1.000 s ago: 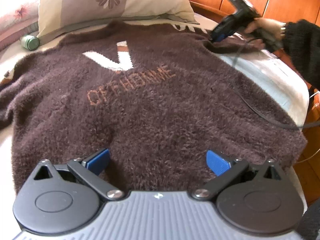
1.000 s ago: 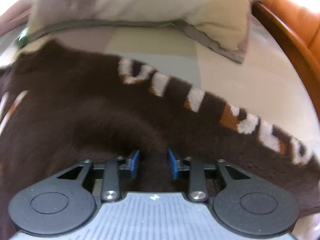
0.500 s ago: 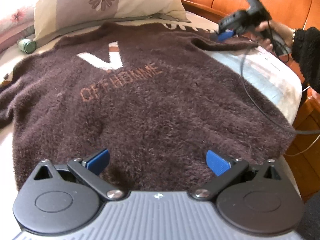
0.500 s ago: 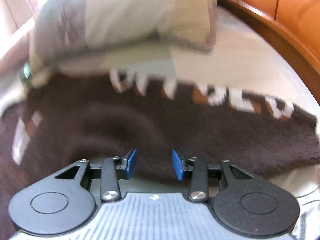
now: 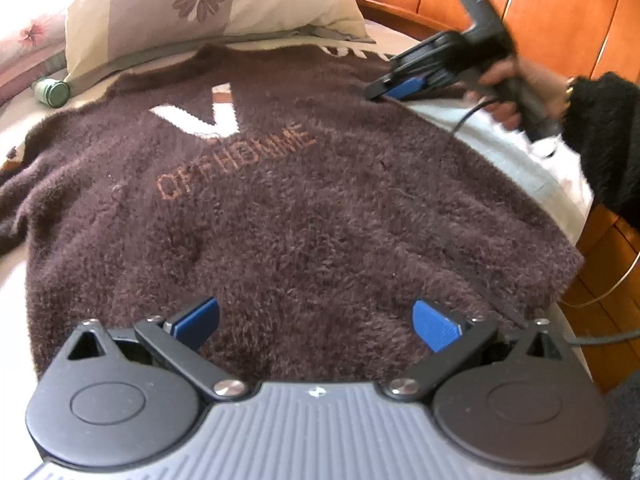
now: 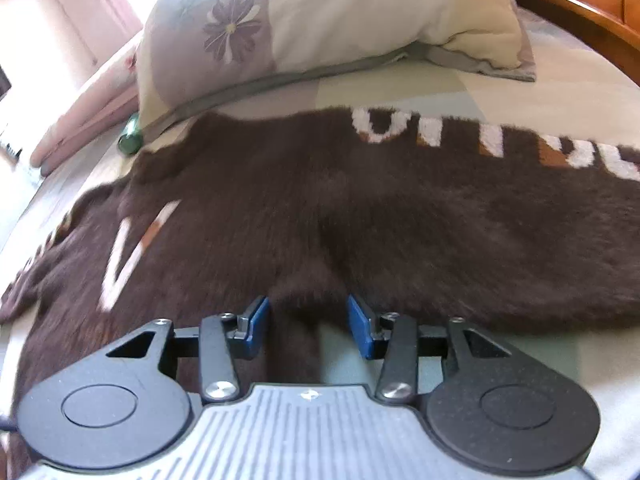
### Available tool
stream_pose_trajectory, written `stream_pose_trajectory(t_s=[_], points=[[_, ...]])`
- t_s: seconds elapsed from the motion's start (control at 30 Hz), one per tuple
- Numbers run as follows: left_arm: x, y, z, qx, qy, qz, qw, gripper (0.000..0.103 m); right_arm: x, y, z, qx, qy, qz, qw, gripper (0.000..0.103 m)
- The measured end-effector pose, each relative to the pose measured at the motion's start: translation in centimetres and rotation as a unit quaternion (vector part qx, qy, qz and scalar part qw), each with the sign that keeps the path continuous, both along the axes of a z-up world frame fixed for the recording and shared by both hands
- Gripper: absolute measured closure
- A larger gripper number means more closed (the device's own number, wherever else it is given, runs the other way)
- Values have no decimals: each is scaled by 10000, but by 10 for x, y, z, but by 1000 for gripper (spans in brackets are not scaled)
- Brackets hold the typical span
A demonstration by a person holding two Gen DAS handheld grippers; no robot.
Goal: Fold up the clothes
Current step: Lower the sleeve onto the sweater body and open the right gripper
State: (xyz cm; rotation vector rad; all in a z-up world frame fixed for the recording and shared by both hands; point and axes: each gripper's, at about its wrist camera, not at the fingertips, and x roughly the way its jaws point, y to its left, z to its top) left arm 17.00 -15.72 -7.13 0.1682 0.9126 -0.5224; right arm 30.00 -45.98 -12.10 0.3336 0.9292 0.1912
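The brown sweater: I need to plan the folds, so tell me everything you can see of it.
The brown sweater is fuzzy, dark knit, spread flat across the bed, chest up. It bears a white V and orange lettering; one sleeve, carrying white and orange block letters, lies stretched toward the headboard side. Its neckline nearly reaches the floral pillow. The right gripper has just been opening, a bunched tuft between its pads, seemingly no longer pinched. The left gripper hovers open over the hem.
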Motion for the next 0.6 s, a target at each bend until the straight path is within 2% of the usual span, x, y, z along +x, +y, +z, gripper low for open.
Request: stream_pose_trajectory(t_s=[0.03, 0.1, 0.13, 0.2, 0.27, 0.3, 0.37, 0.47, 0.57, 0.6], points=[[1, -1, 0, 7, -22, 11, 10000, 1, -3, -7, 9, -166, -105, -88, 9998, 50], [2, -2, 1, 4, -65, 50, 10000, 1, -8, -27, 23, -840, -475, -695, 9929, 28], [3, -2, 1, -14, -60, 51, 10000, 1, -6, -41, 24, -1033, -475, -1076, 9877, 24], [4, -3, 0, -23, -27, 33, 10000, 1, 0, -72, 18, -1159, -298, -1692, 9783, 23], [5, -3, -4, 76, 11, 36, 10000, 1, 1, -96, -1, -1299, -35, -1913, 9729, 24], [5, -3, -5, 118, 27, 44, 9999, 1, -1, -104, -10, -1399, 26, -1929, 9712, 24], [5, 0, -6, 134, 39, 53, 9999, 1, -18, -117, -14, -1522, -178, -1637, 9745, 25], [8, 4, -9, 36, 145, 98, 9998, 1, -33, -132, -10, -1557, -51, -1789, 9715, 25], [12, 2, -8, -42, 78, 112, 9999, 1, -21, -122, 4, -1447, 133, -1908, 9708, 24], [14, 1, -6, -34, 20, 119, 9999, 1, -17, -112, 9, -1355, 21, -1796, 9744, 23]])
